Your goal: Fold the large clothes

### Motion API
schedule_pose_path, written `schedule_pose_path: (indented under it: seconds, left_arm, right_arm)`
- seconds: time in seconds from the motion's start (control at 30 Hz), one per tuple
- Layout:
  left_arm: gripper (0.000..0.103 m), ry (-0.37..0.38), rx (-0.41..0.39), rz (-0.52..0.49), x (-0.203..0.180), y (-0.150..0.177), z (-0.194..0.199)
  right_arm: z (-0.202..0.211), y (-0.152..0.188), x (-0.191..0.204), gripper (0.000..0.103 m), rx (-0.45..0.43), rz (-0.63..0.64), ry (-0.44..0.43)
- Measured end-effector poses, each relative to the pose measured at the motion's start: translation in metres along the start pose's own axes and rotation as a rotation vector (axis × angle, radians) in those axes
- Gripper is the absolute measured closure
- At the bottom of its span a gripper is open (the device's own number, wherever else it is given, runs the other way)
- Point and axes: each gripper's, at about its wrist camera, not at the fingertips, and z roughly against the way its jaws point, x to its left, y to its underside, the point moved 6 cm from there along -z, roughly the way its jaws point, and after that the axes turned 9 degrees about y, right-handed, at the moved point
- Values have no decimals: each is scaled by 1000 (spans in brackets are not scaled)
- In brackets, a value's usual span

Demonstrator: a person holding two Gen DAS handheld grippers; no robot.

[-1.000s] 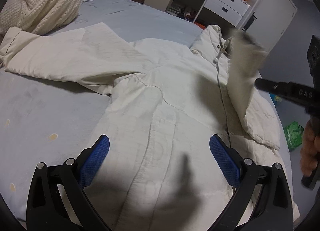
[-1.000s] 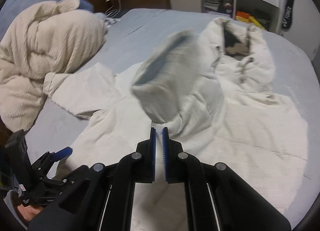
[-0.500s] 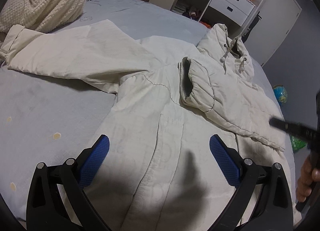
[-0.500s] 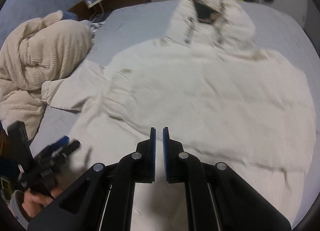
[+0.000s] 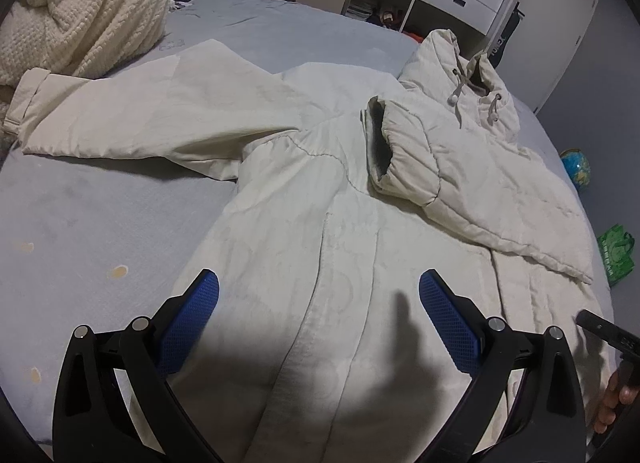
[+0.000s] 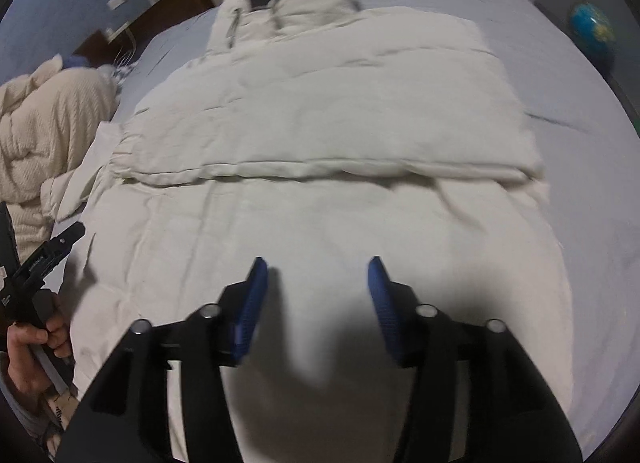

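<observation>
Both tongs, left [image 5: 319, 319] and right [image 6: 315, 297], hang wide and empty; jacket [image 5: 340, 223] right sleeve [image 5: 460, 183] folded ahead, left sleeve [image 5: 140, 119] unfolded

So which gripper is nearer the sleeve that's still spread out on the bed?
Left. The left gripper hovers open over the jacket's lower front, on the spread sleeve's side. The right gripper, also open, hovers over the far side, by the folded sleeve.

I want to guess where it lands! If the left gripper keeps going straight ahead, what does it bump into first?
Probably the coat. The left gripper hangs open over the coat's front, aimed toward the folded sleeve, though depth is unclear.
</observation>
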Motion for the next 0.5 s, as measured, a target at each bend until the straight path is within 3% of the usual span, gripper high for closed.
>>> schedule_pose_path:
  seconds: [0.27,0.5]
  left_arm:
    - [6,-33,10,8,4,2,6]
    - [6,-14,7,82,24,-25,23]
  right_arm:
    - [4,9,-14,52,-50,-49,31]
    - [-2,13,-6,41,-49,-7,59]
